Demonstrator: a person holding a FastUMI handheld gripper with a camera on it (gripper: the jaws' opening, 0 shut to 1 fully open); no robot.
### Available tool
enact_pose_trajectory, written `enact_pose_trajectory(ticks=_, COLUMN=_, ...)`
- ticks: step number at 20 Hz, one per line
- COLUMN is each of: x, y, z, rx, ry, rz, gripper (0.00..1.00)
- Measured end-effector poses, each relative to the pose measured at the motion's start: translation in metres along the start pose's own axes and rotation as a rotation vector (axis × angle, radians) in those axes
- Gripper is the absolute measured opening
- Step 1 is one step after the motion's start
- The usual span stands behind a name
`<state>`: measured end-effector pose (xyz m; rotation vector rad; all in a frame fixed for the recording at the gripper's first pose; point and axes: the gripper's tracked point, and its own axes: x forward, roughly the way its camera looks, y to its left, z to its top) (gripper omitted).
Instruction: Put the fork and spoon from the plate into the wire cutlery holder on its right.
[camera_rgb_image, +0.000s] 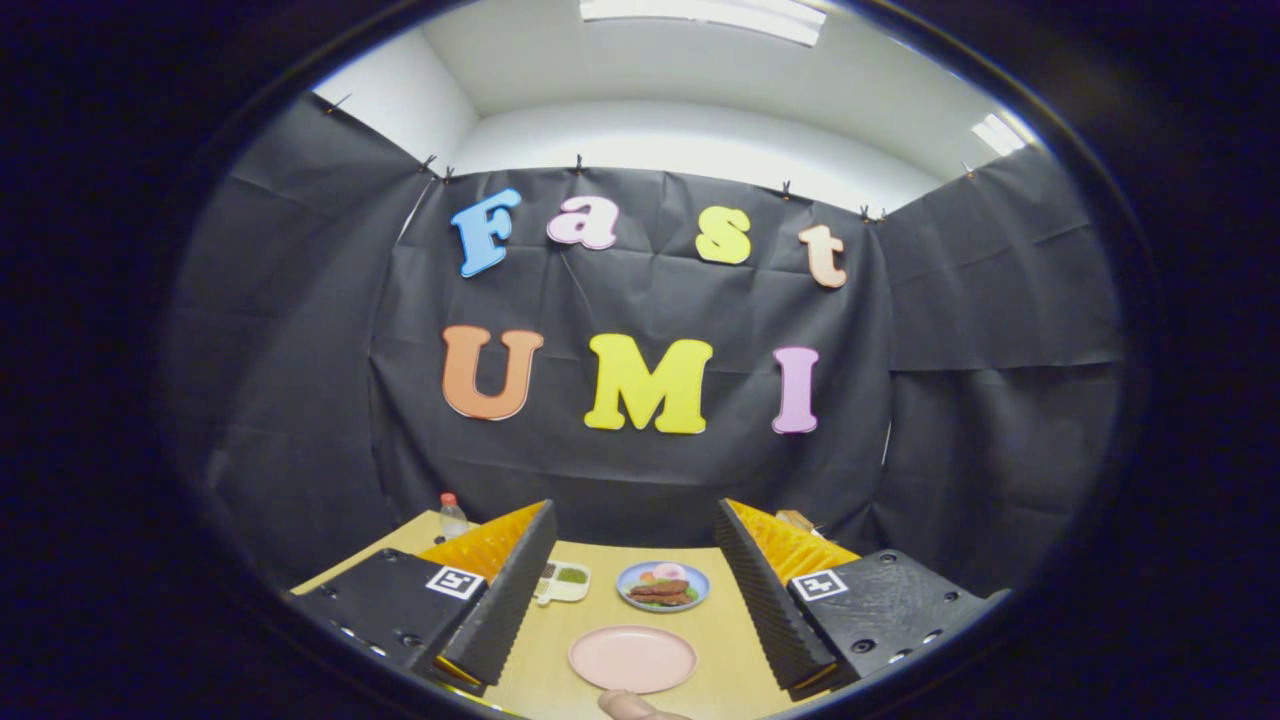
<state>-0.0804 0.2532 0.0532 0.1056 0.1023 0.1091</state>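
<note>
Gripper is up high over the counter, fingers spread wide apart w/ nothing between them, aimed more at the booth wall than down at the work. Using the pink plate as our landmark: it sits on the counter between the two fingers, near the front edge, and its face looks bare from here, no fork or spoon visible on it. That fits two readings: cutlery already off the plate and the job wrapped up, or the pieces lie somewhere hidden at this angle; can't settle which. Wire cutlery holder should be to the right of the pink plate, but that side is blocked by the right finger, so no call on whether it holds anything. Just beyond the pink plate there's a blue plate w/ food on it, and to the left of that a small sectioned tray w/ something green inside, both prob. set dressing, parked back out of the working lane. Further back-left of the pink plate, a small bottle w/ a red cap stands upright at the counter's far corner. Right in front of the pink plate, at the near edge, a bit of a person's hand peeks in.
</note>
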Motion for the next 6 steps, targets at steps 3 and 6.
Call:
enact_pose_trajectory(ticks=3, x=-0.009, y=-0.001, z=-0.004, rx=0.013, ry=0.020, rz=-0.006, gripper=0.96)
enact_pose_trajectory(ticks=6, x=-0.017, y=-0.003, z=-0.004, rx=0.010, ry=0.027, rz=-0.010, gripper=0.96)
